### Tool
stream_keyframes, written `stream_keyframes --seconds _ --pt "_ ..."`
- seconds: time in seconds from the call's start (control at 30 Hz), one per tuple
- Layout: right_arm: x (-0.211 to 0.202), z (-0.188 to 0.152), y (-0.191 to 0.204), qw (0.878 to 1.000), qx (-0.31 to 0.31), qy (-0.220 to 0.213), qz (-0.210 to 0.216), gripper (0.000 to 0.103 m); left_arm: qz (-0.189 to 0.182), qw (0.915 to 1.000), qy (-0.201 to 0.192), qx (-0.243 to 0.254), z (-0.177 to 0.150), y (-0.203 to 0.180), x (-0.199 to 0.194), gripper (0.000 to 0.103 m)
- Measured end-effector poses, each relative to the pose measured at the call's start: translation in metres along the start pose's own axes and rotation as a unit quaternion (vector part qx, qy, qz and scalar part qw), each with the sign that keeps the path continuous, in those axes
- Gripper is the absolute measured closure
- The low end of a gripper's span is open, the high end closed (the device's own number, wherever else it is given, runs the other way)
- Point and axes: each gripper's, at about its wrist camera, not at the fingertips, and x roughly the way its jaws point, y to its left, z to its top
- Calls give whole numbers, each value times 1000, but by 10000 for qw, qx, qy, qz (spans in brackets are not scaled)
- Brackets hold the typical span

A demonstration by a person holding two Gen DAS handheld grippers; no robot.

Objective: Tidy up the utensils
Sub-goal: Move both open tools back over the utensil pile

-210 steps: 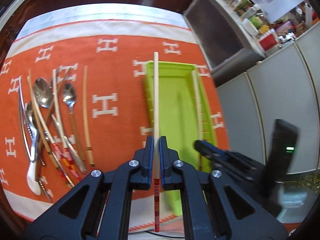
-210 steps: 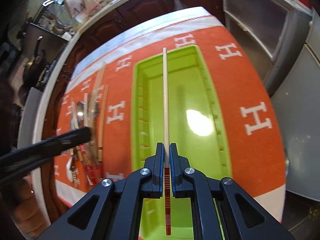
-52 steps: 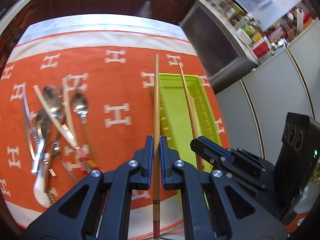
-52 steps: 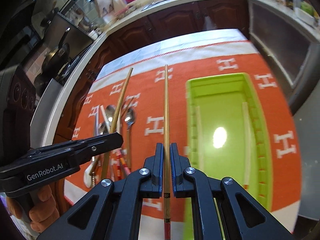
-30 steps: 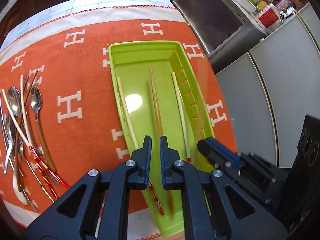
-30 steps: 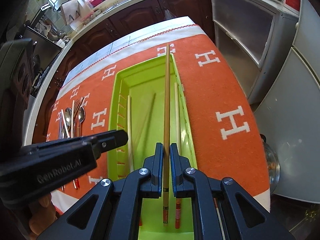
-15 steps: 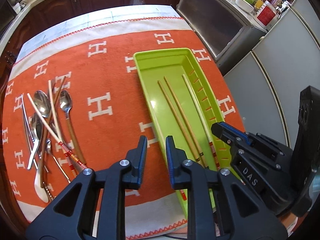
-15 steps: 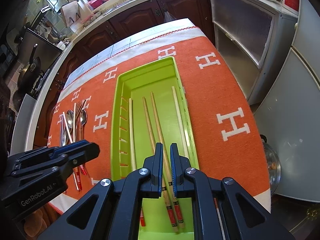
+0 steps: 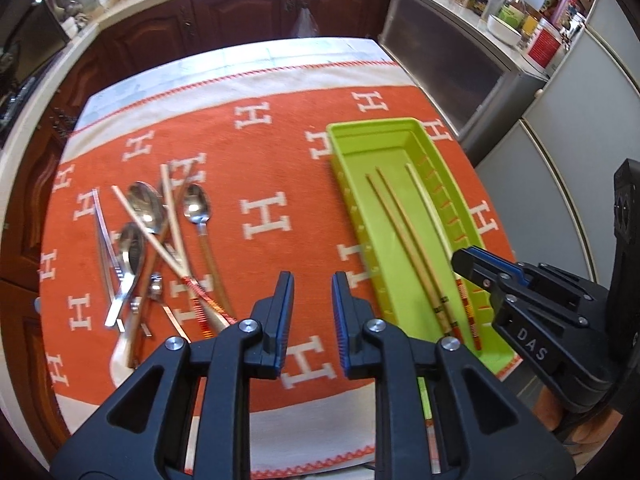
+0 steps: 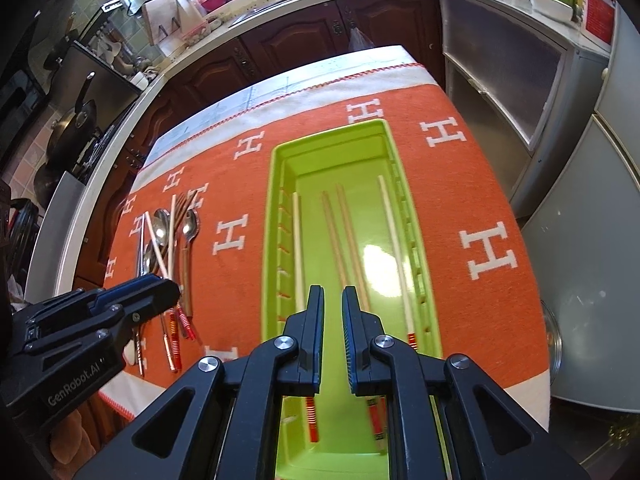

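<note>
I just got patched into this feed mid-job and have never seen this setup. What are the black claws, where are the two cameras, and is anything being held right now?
There is no robot arm: a person holds a black two-finger gripper in each hand, with a fisheye camera on each looking along its fingers. One picture comes from the left gripper, the other from the right gripper; each also shows its partner off to the side. Both hold nothing; the right one's jaws are opening. Below lies an orange tablecloth with white H letters. On it a long lime-green plastic tray holds four wooden chopsticks. Beside the tray lies a loose pile of metal spoons and more chopsticks, not yet sorted.
</note>
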Motion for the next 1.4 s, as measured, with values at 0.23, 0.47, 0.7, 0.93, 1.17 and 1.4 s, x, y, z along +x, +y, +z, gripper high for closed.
stream_keyframes --seconds 0.23,0.47,0.7,0.93,1.17,1.4 --pt "-2 0 33 9995 -306 49 85 91 267 9993 -218 -123 -9 27 -12 86" --pt "5 2 77 9974 -685 150 150 89 507 9974 -406 -303 -20 63 -24 86" --pt "18 6 122 9940 -1029 288 231 89 750 9938 -569 -595 -33 114 -36 86" --pt "39 12 159 9906 -1266 441 285 89 850 9884 -590 -1113 -51 182 -42 86" --pt "70 22 188 9871 -1401 660 412 89 902 9815 -414 -1639 -63 245 -24 83" --pt "104 27 218 9804 -1590 913 724 89 693 9833 -230 -1670 -62 264 10 70"
